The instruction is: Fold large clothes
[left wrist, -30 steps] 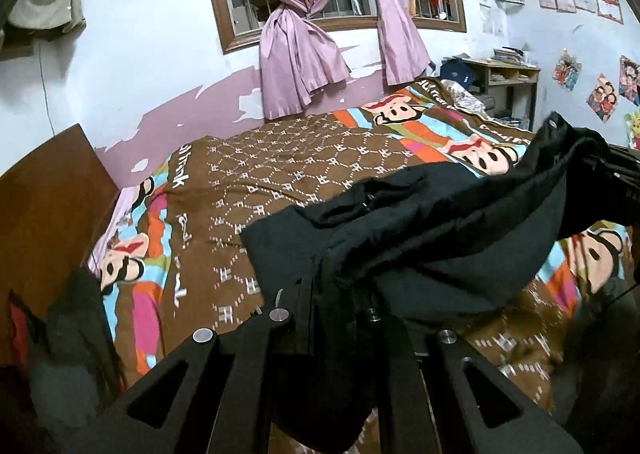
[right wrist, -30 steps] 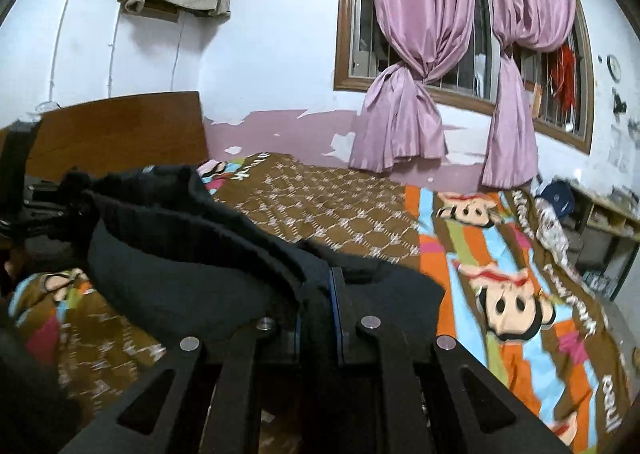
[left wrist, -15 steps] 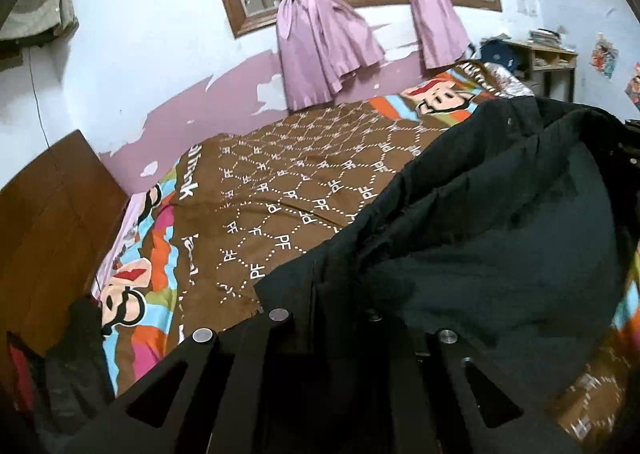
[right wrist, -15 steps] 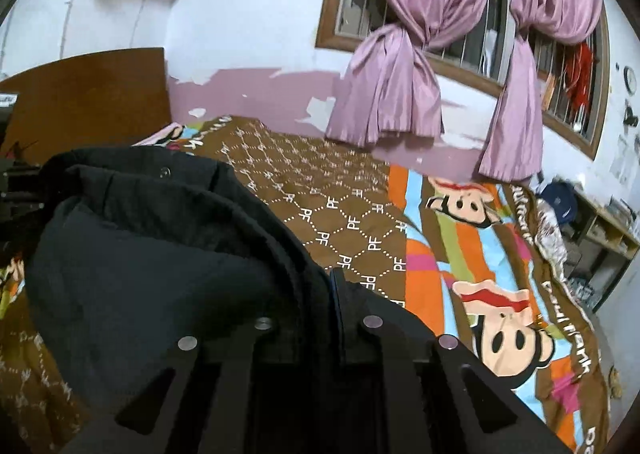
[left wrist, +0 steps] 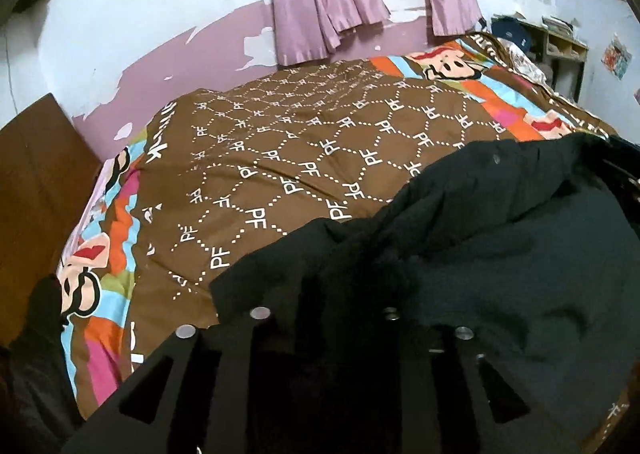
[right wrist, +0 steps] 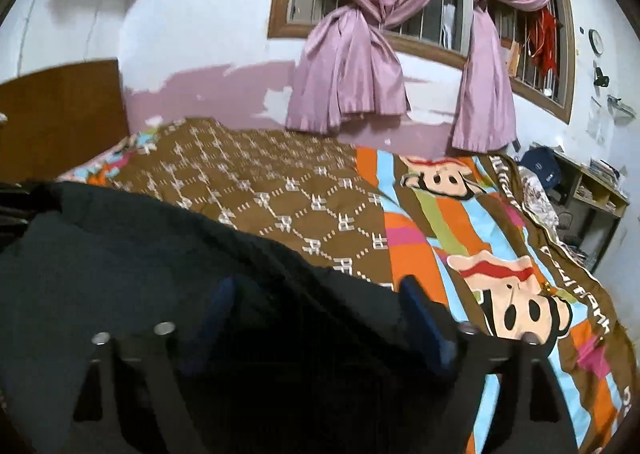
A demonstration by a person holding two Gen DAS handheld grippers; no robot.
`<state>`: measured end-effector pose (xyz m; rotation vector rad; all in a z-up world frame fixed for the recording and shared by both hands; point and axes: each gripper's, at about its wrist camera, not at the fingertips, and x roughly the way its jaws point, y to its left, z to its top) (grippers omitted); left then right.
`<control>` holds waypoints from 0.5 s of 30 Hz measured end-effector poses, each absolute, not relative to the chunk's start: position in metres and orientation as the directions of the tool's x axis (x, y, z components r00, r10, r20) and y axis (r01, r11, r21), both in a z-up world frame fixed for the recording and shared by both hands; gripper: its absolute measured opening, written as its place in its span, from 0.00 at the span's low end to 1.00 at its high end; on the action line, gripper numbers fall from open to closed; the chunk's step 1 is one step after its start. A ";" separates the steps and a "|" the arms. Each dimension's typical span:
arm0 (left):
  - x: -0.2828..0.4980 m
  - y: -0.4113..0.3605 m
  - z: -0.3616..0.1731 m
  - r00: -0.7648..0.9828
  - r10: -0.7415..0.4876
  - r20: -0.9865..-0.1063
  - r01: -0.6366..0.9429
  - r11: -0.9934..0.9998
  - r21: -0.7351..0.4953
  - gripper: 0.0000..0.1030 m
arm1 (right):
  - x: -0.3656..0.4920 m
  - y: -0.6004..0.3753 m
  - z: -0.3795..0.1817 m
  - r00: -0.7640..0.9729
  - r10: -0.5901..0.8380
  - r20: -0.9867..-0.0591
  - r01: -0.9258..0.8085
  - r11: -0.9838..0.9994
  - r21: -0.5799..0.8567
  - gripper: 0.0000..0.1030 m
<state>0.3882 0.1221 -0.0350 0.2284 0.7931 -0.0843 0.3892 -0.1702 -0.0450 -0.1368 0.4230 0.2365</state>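
Note:
A large black coat [left wrist: 500,254] lies spread over the near part of the bed's brown patterned cover [left wrist: 320,142]. My left gripper [left wrist: 324,306] is low over the coat's left end. Its jaws are opening and stand slightly apart, with a bunch of black cloth still between the dark fingers [left wrist: 256,338]. In the right wrist view the coat [right wrist: 120,274] runs from the left edge to my right gripper [right wrist: 316,294]. That gripper's jaws are opening too. Its blue pads [right wrist: 416,306] stand wide apart, and the cloth lies loose between them without being pressed.
The cover [right wrist: 460,222] has striped, cartoon-printed borders. A wooden headboard [left wrist: 36,174] stands at the left and a peeling pink wall with tied pink curtains [left wrist: 320,6] behind the bed. A shelf desk [right wrist: 592,190] stands at the far right. Dark clothing [left wrist: 36,334] lies at the bed's near left corner.
Both grippers came down and forward with the coat, which now rests on the cover. The right jaws have sprung wide apart, letting go of the cloth. The left jaws have parted a little.

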 end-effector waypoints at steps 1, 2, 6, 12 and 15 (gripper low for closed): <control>0.387 0.120 -0.031 0.708 0.028 -0.705 0.150 0.971 0.189 0.23 | 0.384 -0.173 -0.041 0.888 0.220 -0.404 -0.267 0.961 -0.064 0.94; 0.384 0.117 -0.027 0.721 0.053 -0.690 0.135 0.967 0.216 0.34 | 0.379 -0.176 -0.035 0.891 0.241 -0.385 -0.278 0.960 -0.043 1.00; 0.365 0.121 0.000 0.841 0.188 -0.507 -0.026 0.950 0.311 0.86 | 0.364 -0.183 -0.016 0.896 0.272 -0.352 -0.290 0.957 0.002 1.00; 0.350 0.147 0.032 0.846 0.107 -0.523 -0.020 0.985 0.170 0.86 | 0.343 -0.174 -0.016 0.837 0.363 -0.409 -0.386 0.922 0.028 1.00; 0.335 0.138 0.031 0.842 0.036 -0.539 0.050 0.988 0.144 0.87 | 0.326 -0.172 -0.027 0.765 0.457 -0.454 -0.468 0.879 0.095 1.00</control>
